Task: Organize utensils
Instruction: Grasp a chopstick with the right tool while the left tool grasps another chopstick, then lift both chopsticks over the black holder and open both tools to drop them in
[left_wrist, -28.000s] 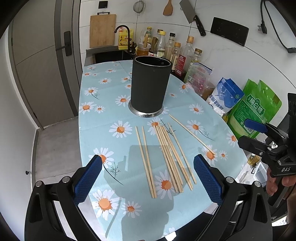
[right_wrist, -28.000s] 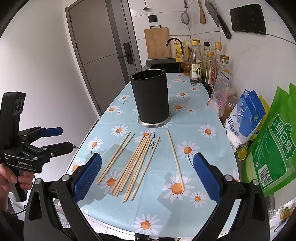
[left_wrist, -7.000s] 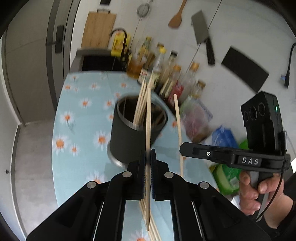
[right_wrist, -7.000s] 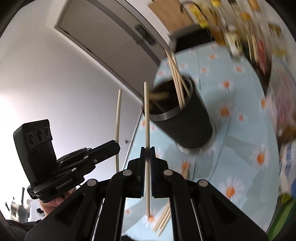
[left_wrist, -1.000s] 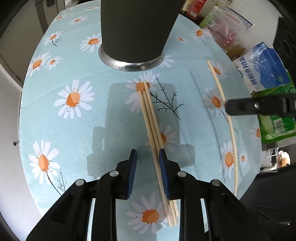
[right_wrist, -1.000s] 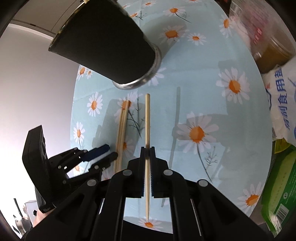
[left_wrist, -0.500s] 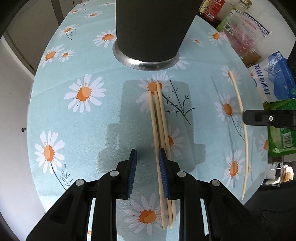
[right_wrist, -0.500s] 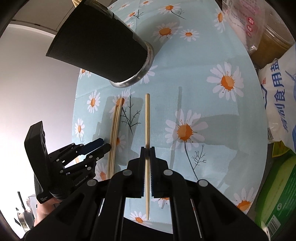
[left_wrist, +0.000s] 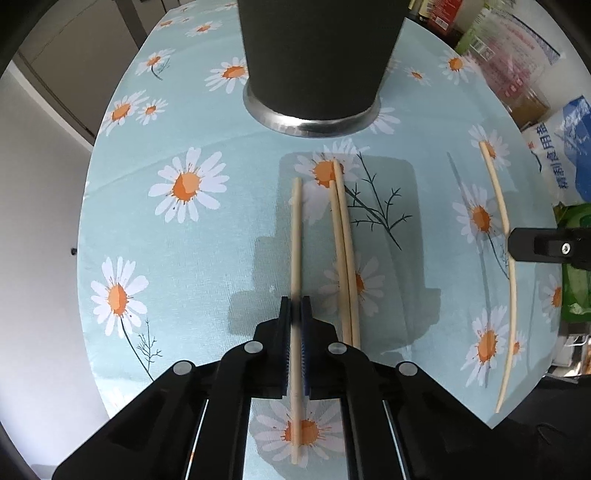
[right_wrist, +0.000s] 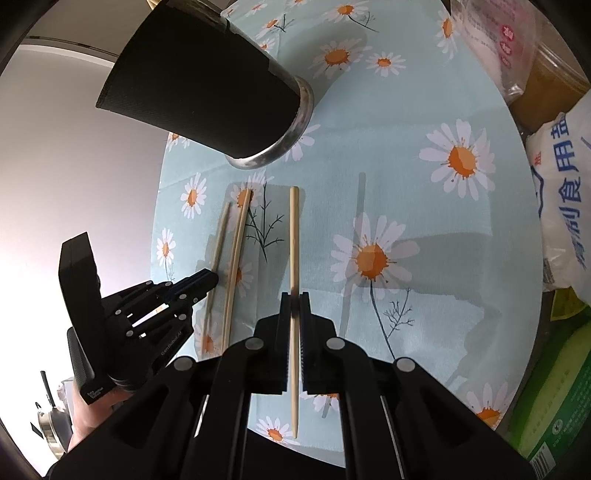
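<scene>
left tool just closed, clamps one chopstick | right tool grips another chopstick | right view alone shows holder rim, upper left | two chopsticks lie centre on table

Daisy-print worktop filling mid-frame; black utensil holder standing at top centre, two chopsticks lying side by side below.

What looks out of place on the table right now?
Nothing spilled or damaged. Two chopsticks lie loose on the tablecloth near the black holder. Each claw, left and right, grips one chopstick.
</scene>
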